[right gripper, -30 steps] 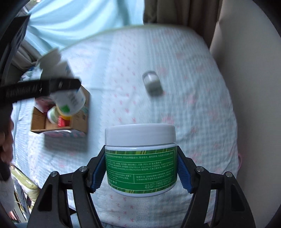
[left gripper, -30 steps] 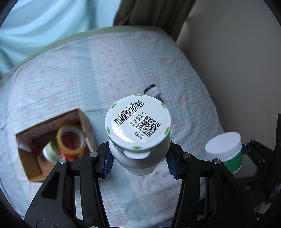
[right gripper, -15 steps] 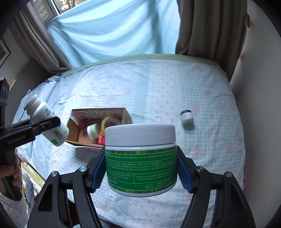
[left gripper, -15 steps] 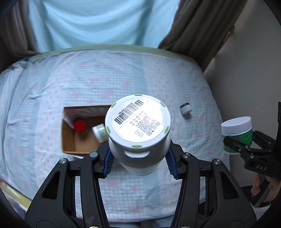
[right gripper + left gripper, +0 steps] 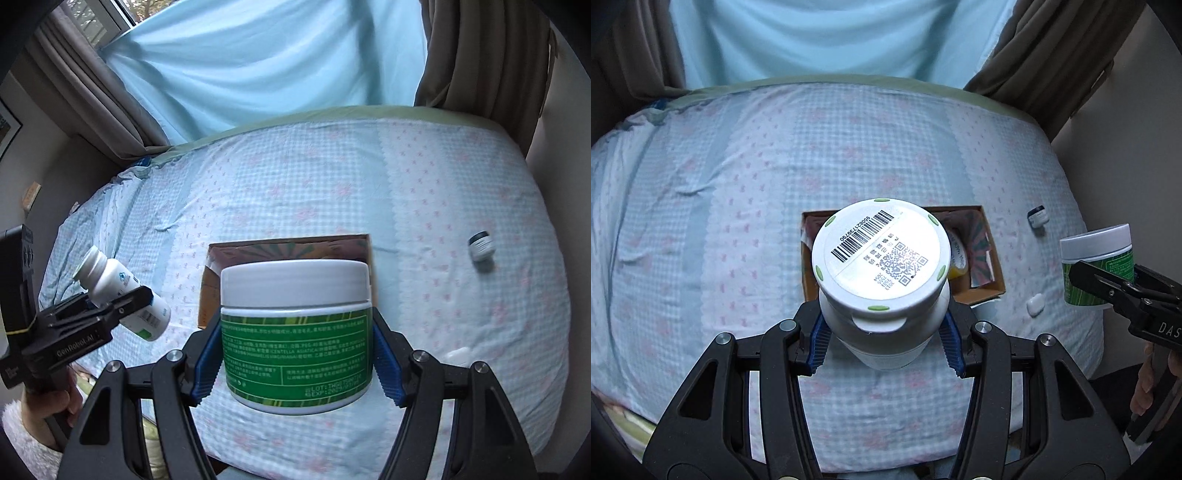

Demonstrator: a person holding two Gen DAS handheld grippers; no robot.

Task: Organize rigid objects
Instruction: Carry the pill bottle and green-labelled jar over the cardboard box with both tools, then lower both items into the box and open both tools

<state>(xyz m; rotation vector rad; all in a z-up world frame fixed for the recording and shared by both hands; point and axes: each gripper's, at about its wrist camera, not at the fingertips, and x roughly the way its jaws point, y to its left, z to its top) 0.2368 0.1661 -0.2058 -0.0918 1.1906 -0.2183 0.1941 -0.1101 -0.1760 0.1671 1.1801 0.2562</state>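
Note:
My left gripper [image 5: 886,339] is shut on a white pill bottle [image 5: 881,258] with a barcode and QR code on its base, held in the air above the bed. Behind the bottle lies an open cardboard box [image 5: 991,271] with a yellow item inside; most of its inside is hidden. My right gripper [image 5: 295,363] is shut on a green-labelled jar with a white lid [image 5: 295,332], also in the air in front of the box [image 5: 210,288]. In the right wrist view the left gripper [image 5: 122,310] holds the bottle [image 5: 118,291] at the left.
The bed [image 5: 738,221] has a pale blue checked cover. A small dark-lidded jar [image 5: 1037,218] lies right of the box, and a small white object [image 5: 1035,304] near the front right. Curtains hang behind the bed; a wall stands on the right. A hand [image 5: 51,402] grips the left handle.
Both grippers have swept left and back across the bed with their loads; the box has shifted from the left of each view to the middle, behind the held bottle and jar.

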